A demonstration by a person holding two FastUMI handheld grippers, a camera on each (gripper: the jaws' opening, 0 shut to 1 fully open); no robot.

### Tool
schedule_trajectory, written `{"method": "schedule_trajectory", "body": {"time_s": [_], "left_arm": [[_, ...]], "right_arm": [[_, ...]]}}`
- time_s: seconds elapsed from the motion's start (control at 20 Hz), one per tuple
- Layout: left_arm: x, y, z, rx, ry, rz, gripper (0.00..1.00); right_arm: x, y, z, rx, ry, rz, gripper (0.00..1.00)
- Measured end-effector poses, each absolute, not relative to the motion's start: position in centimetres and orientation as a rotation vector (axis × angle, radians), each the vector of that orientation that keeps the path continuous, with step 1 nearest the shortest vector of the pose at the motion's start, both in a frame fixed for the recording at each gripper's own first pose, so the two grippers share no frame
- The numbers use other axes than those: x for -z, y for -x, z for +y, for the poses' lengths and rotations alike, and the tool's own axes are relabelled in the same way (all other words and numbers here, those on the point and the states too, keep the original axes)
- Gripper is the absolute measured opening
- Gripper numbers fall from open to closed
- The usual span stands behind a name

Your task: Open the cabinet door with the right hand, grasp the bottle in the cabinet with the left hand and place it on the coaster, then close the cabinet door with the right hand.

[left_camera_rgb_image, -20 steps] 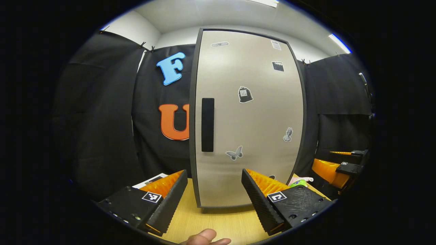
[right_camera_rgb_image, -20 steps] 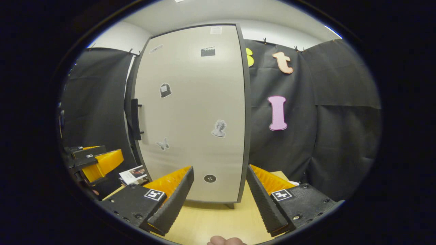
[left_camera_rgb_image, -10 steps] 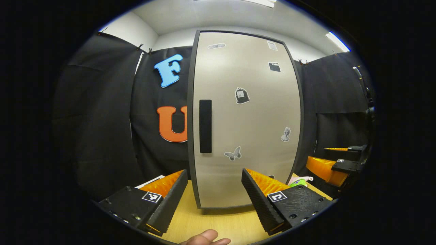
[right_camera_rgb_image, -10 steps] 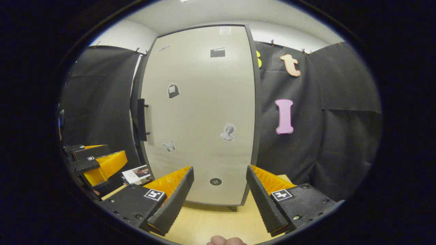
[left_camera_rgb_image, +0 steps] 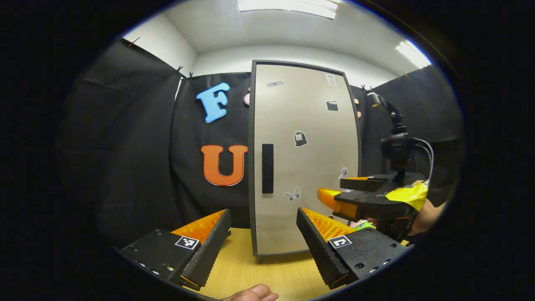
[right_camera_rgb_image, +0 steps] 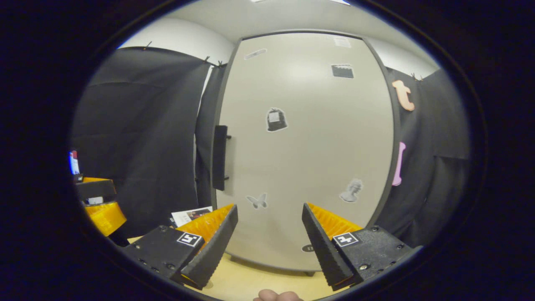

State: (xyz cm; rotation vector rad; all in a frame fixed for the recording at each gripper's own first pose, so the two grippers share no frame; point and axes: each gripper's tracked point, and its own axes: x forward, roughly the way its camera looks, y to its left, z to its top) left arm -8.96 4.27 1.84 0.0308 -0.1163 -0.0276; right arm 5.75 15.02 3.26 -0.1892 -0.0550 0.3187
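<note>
The tall grey cabinet (left_camera_rgb_image: 305,167) stands on the wooden table (left_camera_rgb_image: 271,271) with its door shut, so what is inside is hidden. A black vertical handle (left_camera_rgb_image: 267,168) sits at the door's left edge. My left gripper (left_camera_rgb_image: 263,242) is open and empty, some way back from the door. My right gripper (left_camera_rgb_image: 351,198) reaches in from the right, level with the door's lower right part. In the right gripper view the door (right_camera_rgb_image: 309,146) is close, and the handle (right_camera_rgb_image: 219,158) lies up and left of my open right gripper (right_camera_rgb_image: 269,246).
A printed booklet (right_camera_rgb_image: 190,215) lies on the table left of the cabinet. Something small and green (left_camera_rgb_image: 364,225) lies behind my right gripper. The left gripper (right_camera_rgb_image: 98,205) shows at the far left of the right gripper view. Black cloth walls surround the cabinet.
The left gripper has drawn back from the cabinet. The right gripper has moved forward and left, much closer to the door. Both stay open and the door stays shut.
</note>
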Motion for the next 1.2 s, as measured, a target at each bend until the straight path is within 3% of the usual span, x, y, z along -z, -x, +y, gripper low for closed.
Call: {"method": "schedule_trajectory", "body": {"time_s": [0.35, 0.65, 0.8, 0.9, 1.0, 1.2], "left_arm": [[-0.6, 14.3, 8.0, -0.096, -0.051, -0.091, 0.96], [-0.1, 16.0, 10.5, -0.202, -0.064, -0.074, 0.96], [0.1, 16.4, 11.3, -0.221, -0.058, -0.068, 0.96], [0.3, 16.6, 11.8, -0.239, -0.044, -0.067, 0.96], [0.2, 16.4, 12.8, -0.248, -0.034, -0.073, 0.96], [0.9, 16.6, 12.4, -0.227, -0.031, -0.063, 0.96]], "right_arm": [[-4.3, -10.0, 24.8, -0.463, 0.220, -0.083, 0.99], [-5.3, -11.9, 27.5, -0.433, 0.216, -0.114, 1.00], [-5.1, -11.9, 28.1, -0.455, 0.252, -0.101, 0.95], [-5.2, -13.2, 26.8, -0.401, 0.260, -0.086, 0.70], [-5.1, -13.3, 26.9, -0.426, 0.195, -0.059, 0.36], [-5.0, -13.3, 26.8, -0.382, 0.272, -0.062, 0.31]]}}
